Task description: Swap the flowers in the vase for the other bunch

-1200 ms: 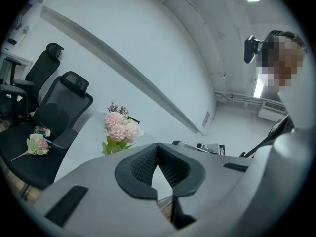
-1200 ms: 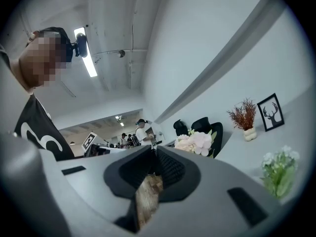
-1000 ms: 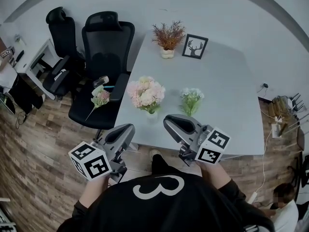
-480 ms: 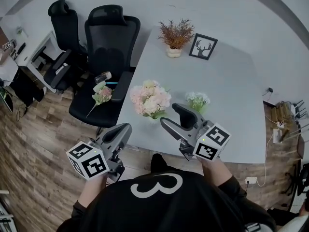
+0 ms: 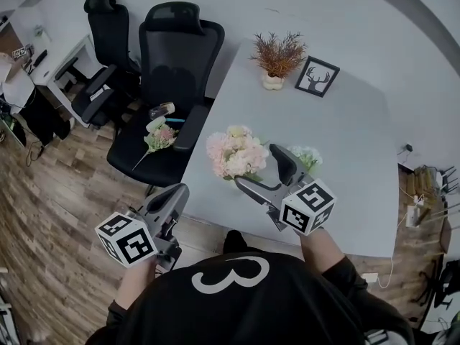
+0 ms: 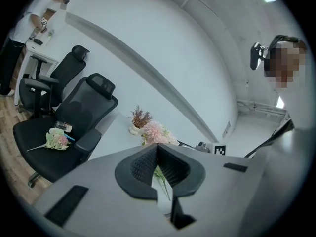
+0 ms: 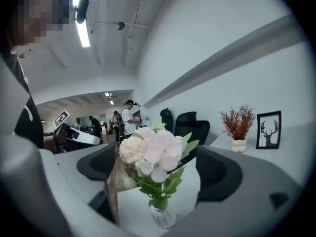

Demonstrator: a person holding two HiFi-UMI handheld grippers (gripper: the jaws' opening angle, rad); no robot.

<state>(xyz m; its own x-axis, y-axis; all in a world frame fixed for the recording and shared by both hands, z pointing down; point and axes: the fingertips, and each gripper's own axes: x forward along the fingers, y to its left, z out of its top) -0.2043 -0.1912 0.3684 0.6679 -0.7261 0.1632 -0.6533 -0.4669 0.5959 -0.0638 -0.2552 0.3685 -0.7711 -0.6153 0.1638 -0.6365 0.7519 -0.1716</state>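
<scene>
I'm holding the right gripper (image 5: 256, 165) level at the desk's (image 5: 323, 128) front edge. Its jaws have just been opening and are standing wide apart. In the right gripper view the pink flowers (image 5: 236, 153) and their small glass vase (image 7: 162, 216) are sitting between the jaws, and the pads aren't pressing on either.

The vase is standing near the desk's front edge, toward its left side. A pale white-green bunch (image 5: 307, 157) is lying just to its right, partly behind the gripper. A third, pinkish bunch (image 5: 159, 136) is lying on the seat of the black office chair (image 5: 176, 63) off the desk's left edge.

I'm keeping the left gripper (image 5: 175, 195) short of the desk's front left corner, jaws closed together with nothing between them. A potted dried plant (image 5: 277, 56) and a framed deer picture (image 5: 317, 77) are standing along the far edge.
</scene>
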